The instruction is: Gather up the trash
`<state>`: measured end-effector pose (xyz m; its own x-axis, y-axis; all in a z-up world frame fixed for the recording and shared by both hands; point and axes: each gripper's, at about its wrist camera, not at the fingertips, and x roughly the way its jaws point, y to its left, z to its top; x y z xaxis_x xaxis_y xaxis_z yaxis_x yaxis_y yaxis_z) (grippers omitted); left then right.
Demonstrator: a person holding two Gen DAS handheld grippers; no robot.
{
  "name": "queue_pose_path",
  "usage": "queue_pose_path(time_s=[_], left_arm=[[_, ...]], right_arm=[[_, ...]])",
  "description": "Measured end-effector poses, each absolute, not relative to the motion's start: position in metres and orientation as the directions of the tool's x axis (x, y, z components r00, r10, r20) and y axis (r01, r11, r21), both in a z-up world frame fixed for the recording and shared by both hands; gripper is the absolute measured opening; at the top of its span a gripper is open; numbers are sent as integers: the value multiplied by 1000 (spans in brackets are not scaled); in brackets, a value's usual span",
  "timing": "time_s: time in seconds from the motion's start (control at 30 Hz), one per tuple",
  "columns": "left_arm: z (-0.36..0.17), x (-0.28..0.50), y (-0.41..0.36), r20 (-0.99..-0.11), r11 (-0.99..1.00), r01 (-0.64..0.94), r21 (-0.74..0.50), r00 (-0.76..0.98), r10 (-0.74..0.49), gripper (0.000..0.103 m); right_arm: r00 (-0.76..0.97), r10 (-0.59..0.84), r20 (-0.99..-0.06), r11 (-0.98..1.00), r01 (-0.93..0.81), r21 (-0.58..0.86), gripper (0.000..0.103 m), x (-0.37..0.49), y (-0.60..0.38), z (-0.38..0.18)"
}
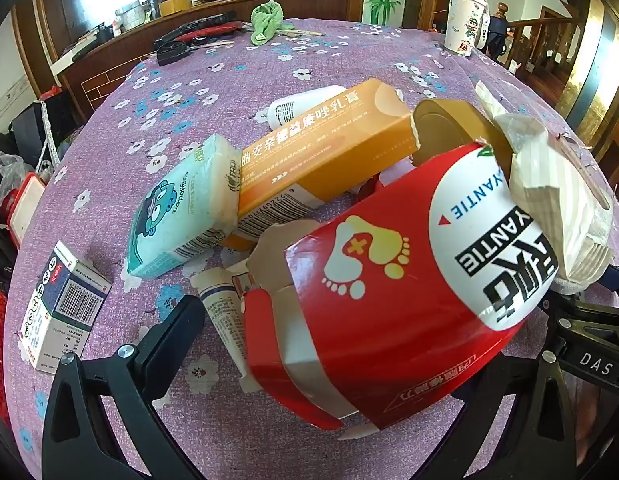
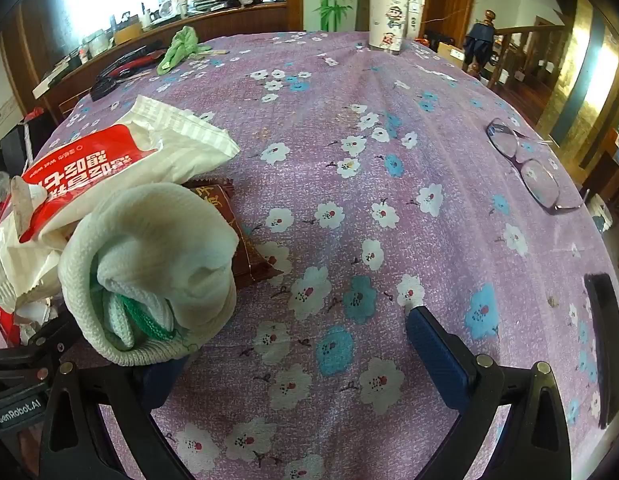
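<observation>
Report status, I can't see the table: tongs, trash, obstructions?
Left tongs open, straddling the red carton. Right tongs open, empty, white knit cloth against the left finger. Eyeglasses lie clear.

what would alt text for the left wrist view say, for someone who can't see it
The open left gripper hovers over trash piled on a purple floral tablecloth: a torn red carton lies nearest, between its fingers, with an orange box and a pale green tissue pack behind. A small white box stands apart at left; a paper cup stands at the far edge.
</observation>
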<state>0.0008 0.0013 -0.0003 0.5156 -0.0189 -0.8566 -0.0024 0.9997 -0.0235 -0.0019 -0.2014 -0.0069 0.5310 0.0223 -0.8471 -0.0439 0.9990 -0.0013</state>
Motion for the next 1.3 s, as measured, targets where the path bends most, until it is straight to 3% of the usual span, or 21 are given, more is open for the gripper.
queue_pose_path(time_s=[0.23, 0.53, 0.7, 0.83, 1.0, 1.3], left_arm=[[14, -26, 6, -855, 999, 34, -35, 516, -47, 103], [60, -101, 13, -701, 996, 76, 48, 713, -21, 103], [69, -138, 23, -631, 998, 39, 54, 776, 4, 103], [80, -180, 28, -505, 994, -47, 102, 858, 92, 103], [74, -216, 41, -431, 973, -158, 169, 876, 217, 103], [71, -226, 73, -429, 973, -211, 98, 873, 232, 103]], right_arm=[[542, 52, -839, 997, -78, 12, 103, -45, -219, 13], [662, 82, -745, 995, -97, 23, 103, -116, -224, 53], [782, 116, -612, 991, -133, 19, 103, -159, -210, 80], [871, 129, -474, 989, -146, 2, 103, -200, -197, 90], [861, 166, -480, 978, -207, -34, 101, -213, -175, 84], [829, 224, -513, 961, -276, -26, 88, -216, -155, 73]])
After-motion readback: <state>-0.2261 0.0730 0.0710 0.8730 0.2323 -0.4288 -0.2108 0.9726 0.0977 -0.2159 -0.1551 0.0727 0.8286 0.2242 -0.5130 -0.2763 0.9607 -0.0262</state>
